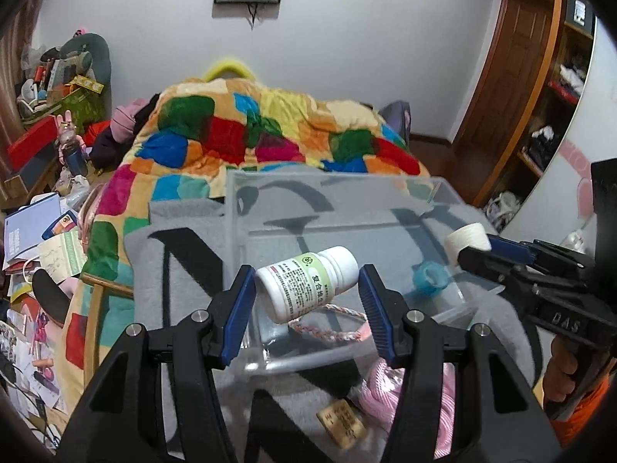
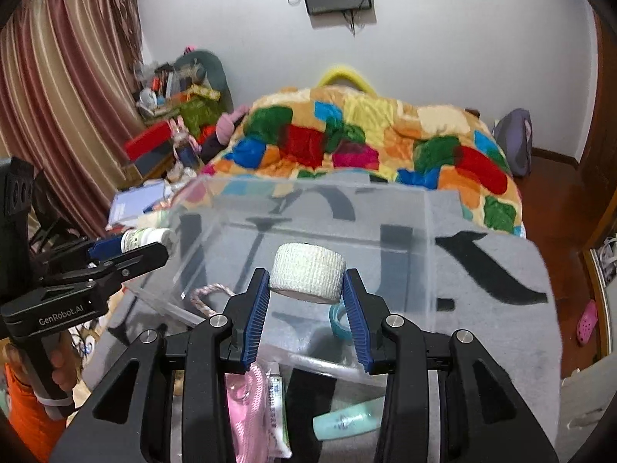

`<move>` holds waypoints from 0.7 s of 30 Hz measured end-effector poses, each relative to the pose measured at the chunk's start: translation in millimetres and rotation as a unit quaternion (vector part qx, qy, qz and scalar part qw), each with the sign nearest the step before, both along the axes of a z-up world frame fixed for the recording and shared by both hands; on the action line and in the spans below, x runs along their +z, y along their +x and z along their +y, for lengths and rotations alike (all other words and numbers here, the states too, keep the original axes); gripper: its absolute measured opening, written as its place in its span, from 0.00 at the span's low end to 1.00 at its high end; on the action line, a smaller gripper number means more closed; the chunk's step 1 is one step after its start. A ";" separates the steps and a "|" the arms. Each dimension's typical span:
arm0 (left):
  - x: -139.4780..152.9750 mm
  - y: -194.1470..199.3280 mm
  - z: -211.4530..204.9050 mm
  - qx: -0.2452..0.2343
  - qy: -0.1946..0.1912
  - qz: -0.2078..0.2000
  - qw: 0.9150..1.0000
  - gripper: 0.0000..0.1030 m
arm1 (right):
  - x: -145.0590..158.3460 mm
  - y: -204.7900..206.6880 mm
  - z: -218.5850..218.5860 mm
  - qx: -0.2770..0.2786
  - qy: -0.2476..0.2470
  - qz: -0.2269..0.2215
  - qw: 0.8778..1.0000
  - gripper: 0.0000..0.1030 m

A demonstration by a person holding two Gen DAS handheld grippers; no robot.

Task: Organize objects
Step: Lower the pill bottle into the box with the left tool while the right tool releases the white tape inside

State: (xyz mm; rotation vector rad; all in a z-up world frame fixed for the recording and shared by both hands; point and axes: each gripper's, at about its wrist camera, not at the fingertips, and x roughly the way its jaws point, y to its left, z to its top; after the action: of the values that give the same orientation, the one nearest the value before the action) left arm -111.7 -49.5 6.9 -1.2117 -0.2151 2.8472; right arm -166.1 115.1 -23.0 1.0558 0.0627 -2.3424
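Note:
A clear plastic box [image 1: 443, 196] [image 2: 430, 239] sits on a grey blanket on the bed. My left gripper [image 1: 308, 289] is shut on a white pill bottle [image 1: 308, 281] with a green label, held tilted above the box; the bottle also shows in the right wrist view [image 2: 148, 238]. My right gripper [image 2: 306, 293] is shut on a white bandage roll [image 2: 307, 277], also seen in the left wrist view [image 1: 466, 241], above the box. Inside the box lie a blue tape ring [image 1: 430, 279] [image 2: 337, 318] and a pink braided cord [image 1: 327, 326] [image 2: 208, 297].
On the blanket in front of the box lie a pink mesh pouch [image 2: 246, 413], a white tube [image 2: 275, 405], a mint green tube [image 2: 347, 420] and a tan tag [image 1: 341, 422]. A colourful quilt [image 1: 270, 131] covers the bed behind. Clutter fills the floor at left [image 1: 34, 239].

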 end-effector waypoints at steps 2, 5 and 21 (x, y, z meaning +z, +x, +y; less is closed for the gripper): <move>-6.3 -8.3 4.0 -0.002 -0.001 -0.009 1.000 0.53 | -7.4 -2.8 -4.7 0.006 0.009 -0.007 1.000 0.35; -13.3 -18.9 8.4 -0.005 0.004 -0.018 1.000 0.53 | -16.1 -5.3 -12.9 0.016 0.024 -0.015 0.999 0.35; 0.1 -0.8 20.0 -0.020 -0.012 -0.006 1.000 0.55 | -2.0 16.4 -9.3 0.043 0.037 0.001 0.998 0.36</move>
State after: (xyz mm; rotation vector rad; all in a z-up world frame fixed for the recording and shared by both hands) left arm -112.4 -29.5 7.0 -1.2246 -0.1563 2.8167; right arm -149.7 105.7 -25.0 1.0654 0.1922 -2.2781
